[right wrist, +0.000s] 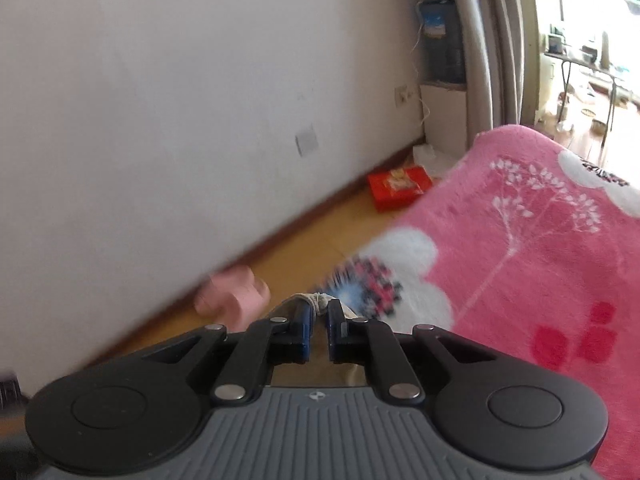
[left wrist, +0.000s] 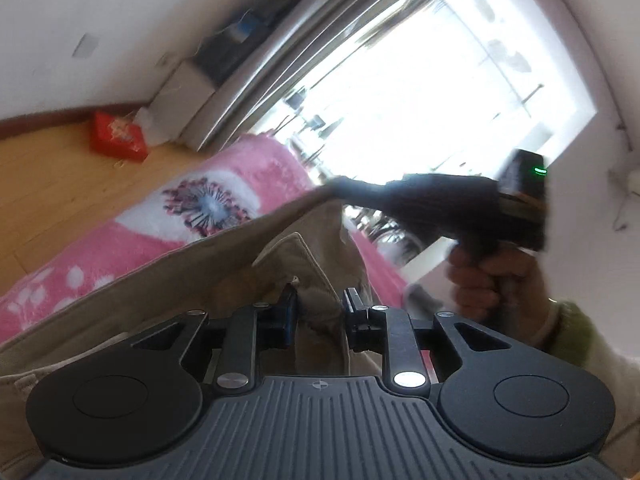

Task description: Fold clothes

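A beige garment hangs stretched above the pink flowered blanket. A bunched fold of it fills the gap between the fingers of my left gripper, which is shut on it. To the upper right, a hand holds my right gripper, whose tip pinches the cloth's far corner. In the right wrist view, my right gripper is shut on a thin beige hem that pokes out past the pads. The blanket lies below and to the right.
A red box sits on the wooden floor by the white wall. A white cabinet and grey curtains stand beside the bright window. A blurred pink object lies on the floor near the wall.
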### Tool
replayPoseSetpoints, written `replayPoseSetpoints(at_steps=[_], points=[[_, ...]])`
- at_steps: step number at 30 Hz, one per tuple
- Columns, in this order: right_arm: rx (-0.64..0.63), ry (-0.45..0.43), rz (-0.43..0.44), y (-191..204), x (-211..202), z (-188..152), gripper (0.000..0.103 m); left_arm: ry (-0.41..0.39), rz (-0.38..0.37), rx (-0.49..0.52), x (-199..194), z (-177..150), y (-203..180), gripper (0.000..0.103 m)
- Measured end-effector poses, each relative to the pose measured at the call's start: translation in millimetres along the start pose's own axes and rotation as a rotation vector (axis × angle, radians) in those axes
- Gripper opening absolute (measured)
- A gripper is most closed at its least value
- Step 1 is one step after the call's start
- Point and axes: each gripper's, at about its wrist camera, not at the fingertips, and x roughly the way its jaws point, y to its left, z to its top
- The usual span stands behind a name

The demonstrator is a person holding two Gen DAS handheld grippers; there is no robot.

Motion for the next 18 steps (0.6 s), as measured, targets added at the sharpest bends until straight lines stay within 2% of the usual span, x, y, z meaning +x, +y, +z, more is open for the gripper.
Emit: replayPoseSetpoints(at_steps=[3,5,6,8,11,13,15,17,18], points=[[-0.004,0.006,-0.036,-1,31,6,0.010,0.036,0.100,-0.035,12,-5,18,0.019],[-0.023,0.017,-0.061,0,56,4,0.009,0.043,0.150,-0.096,18,-7,35,0.013],[-0.027,0.019,-0.074,1,68,3,0.009,0.037,0.171,-0.107,19,-7,40,0.004],[-0.028,0.020,-0.089,3,89,0,0.009,0.016,0.191,-0.130,18,-6,48,0.004],[-0.029,0.003,-0.077,5,111,-1,0.009,0.001,0.233,-0.111,17,-5,52,0.004],[-0.030,0.038,-0.082,3,132,-5,0.010,0.028,0.256,-0.115,22,-4,57,0.005],[-0.006,0.126,-0.098,-3,159,-11,0.012,0.061,0.272,-0.118,27,-4,61,0.006],[0.030,0.124,-0.075,-11,163,-11,0.013,0.078,0.270,-0.122,29,-1,63,0.007],[0.079,0.112,-0.039,-15,156,-8,0.020,0.081,0.269,-0.124,29,1,64,0.013]])
